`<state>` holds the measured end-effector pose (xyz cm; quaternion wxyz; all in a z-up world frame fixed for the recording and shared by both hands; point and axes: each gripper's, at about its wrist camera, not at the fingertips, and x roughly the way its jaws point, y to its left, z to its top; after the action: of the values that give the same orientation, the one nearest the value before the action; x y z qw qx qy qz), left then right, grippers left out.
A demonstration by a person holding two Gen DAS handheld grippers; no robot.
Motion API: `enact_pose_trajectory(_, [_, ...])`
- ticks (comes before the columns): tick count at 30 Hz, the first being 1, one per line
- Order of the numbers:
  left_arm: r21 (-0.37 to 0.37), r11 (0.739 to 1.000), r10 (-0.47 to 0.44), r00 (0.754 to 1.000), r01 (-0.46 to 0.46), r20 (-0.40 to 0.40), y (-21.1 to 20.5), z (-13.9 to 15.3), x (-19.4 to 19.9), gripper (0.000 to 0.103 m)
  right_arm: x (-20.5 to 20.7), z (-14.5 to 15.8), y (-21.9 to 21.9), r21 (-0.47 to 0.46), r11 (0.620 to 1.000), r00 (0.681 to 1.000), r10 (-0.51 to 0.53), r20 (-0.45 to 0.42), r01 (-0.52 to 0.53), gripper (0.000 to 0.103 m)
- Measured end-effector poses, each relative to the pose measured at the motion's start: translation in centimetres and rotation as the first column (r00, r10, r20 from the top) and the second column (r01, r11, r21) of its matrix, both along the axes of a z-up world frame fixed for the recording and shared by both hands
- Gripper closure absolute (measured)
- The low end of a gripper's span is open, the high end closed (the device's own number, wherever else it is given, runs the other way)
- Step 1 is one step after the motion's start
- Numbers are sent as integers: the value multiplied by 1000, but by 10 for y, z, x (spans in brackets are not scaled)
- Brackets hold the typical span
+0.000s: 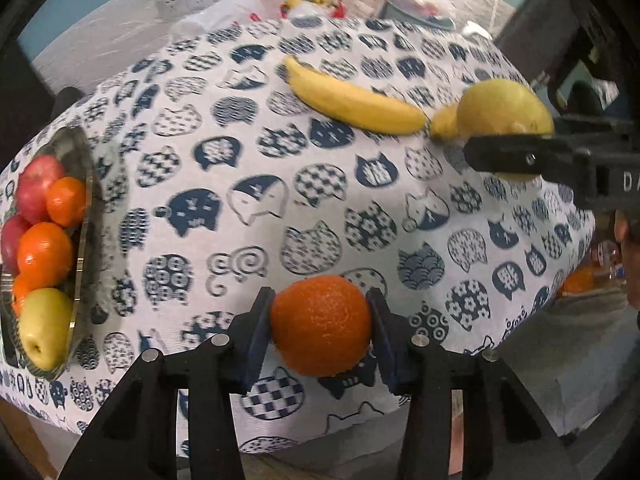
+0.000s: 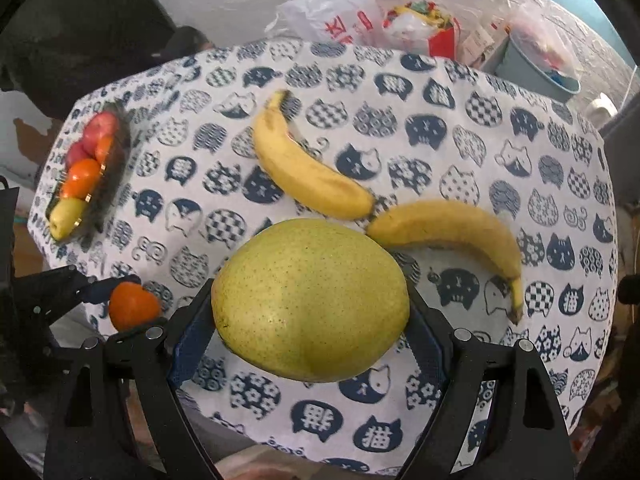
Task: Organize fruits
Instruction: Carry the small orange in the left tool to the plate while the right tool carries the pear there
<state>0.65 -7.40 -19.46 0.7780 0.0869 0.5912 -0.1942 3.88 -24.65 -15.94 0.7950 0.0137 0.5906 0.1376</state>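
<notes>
My left gripper (image 1: 320, 328) is shut on an orange (image 1: 322, 326) and holds it above the near edge of the table; it also shows in the right wrist view (image 2: 134, 306). My right gripper (image 2: 310, 304) is shut on a yellow-green pear (image 2: 310, 300), which shows at the right of the left wrist view (image 1: 502, 108). Two bananas lie on the cat-print cloth: one (image 2: 306, 168) mid-table, one (image 2: 452, 232) to its right. A fruit basket (image 1: 86, 216) at the left holds red apples, oranges and a green pear (image 1: 44, 326).
Plastic bags (image 2: 340, 20), a red packet (image 2: 424, 24) and a grey bucket (image 2: 536, 64) stand behind the table's far edge by the wall. A dark chair (image 1: 560, 32) is at the far right. The cloth (image 1: 280, 184) hangs over the table's near edge.
</notes>
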Motion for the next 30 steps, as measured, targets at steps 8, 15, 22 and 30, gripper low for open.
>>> enact_pose_trajectory(8, [-6, 998, 58, 995, -57, 76, 33, 27, 3, 56, 5, 23, 26, 31, 999, 997, 39, 67, -42, 18])
enact_pose_trajectory(15, [-20, 994, 107, 987, -106, 123, 51, 41, 10, 56, 9, 41, 56, 58, 994, 990, 87, 110, -94, 18])
enact_pose_trajectory(22, [-32, 986, 166, 974, -163, 153, 80, 52, 14, 56, 16, 51, 90, 75, 986, 981, 138, 135, -149, 18])
enact_pose_trajectory(30, [-56, 969, 245, 954, -239, 173, 119, 61, 20, 56, 25, 56, 129, 89, 975, 971, 190, 147, -204, 18])
